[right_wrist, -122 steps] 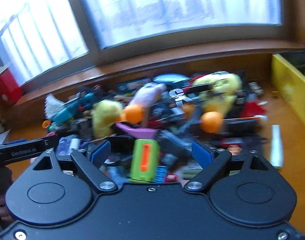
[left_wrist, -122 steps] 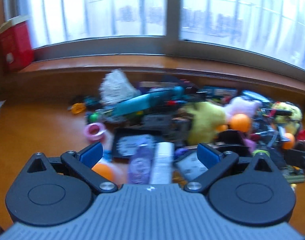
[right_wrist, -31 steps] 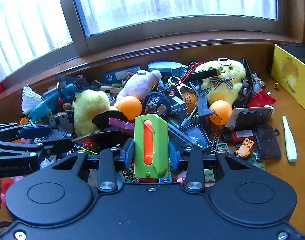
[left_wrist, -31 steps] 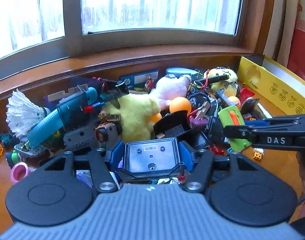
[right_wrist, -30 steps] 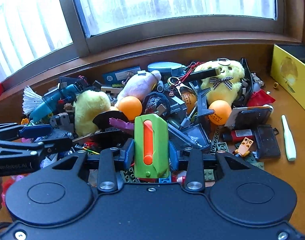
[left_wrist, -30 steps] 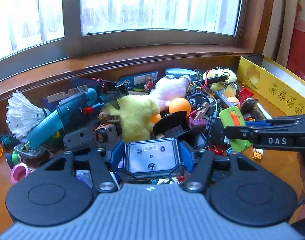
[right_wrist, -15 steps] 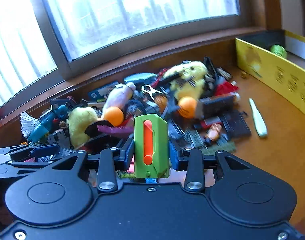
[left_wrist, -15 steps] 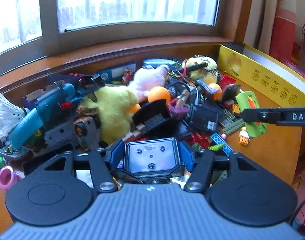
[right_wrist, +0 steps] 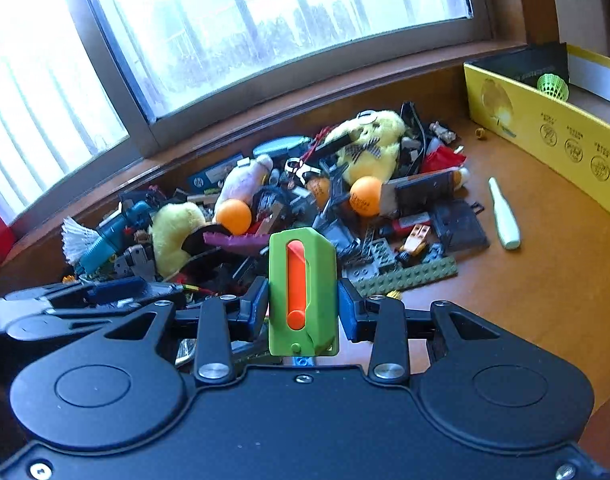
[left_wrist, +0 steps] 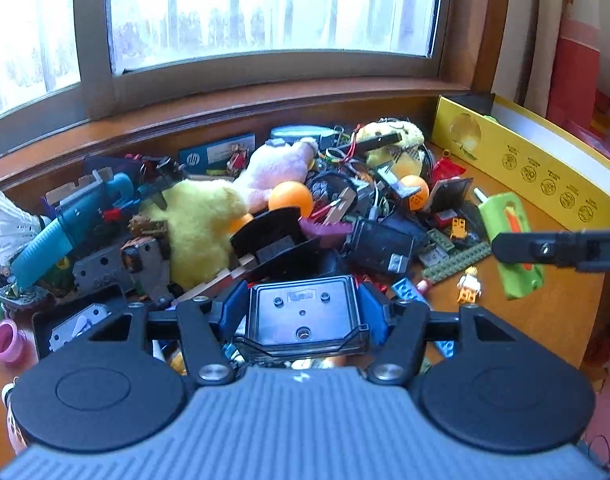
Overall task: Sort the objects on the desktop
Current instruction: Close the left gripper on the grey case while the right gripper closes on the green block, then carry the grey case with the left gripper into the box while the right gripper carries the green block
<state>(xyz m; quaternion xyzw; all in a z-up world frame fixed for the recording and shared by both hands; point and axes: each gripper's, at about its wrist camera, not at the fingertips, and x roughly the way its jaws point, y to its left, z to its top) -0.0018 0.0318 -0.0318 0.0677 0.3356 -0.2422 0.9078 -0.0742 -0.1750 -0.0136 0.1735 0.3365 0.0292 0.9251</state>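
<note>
Item 1: black plastic case (left_wrist: 303,312). Held in the left gripper (left_wrist: 301,314), jaws clenched on its two side walls, near centre of the left wrist view, raised above the near edge of the pile. Judged rigid, light and smooth-skinned; the flat sides are the sound place to grip, as now. May slip if the clamp loosens.

Item 2: green utility knife (right_wrist: 302,292) with orange slider. Held upright in the right gripper (right_wrist: 303,308), jaws clenched on its long flat sides. Lifted over the right part of the desk (right_wrist: 545,288), near the pile. Judged stiff, light, hard plastic; grip sits low on the body, so the far end could swing. Slider should stay untouched, since a blade may lie behind it.

Item 3: unsorted pile, centre to far left. Includes yellow plush (left_wrist: 201,228), pink plush (left_wrist: 273,168), orange balls (left_wrist: 291,196), white shuttlecock (left_wrist: 5,220), green brick plate (right_wrist: 405,276), white pen-like stick (right_wrist: 503,216). Pieces overlap; loose bits catch easily.

Item 4: yellow box (right_wrist: 553,132), far right, open-topped, a green shuttlecock (right_wrist: 552,86) inside. Judged the likely bin.

Clearances: bare wood on the right between pile and box gives open travel. Window ledge (left_wrist: 265,96) bounds the far side. Box wall must be cleared from above.
</note>
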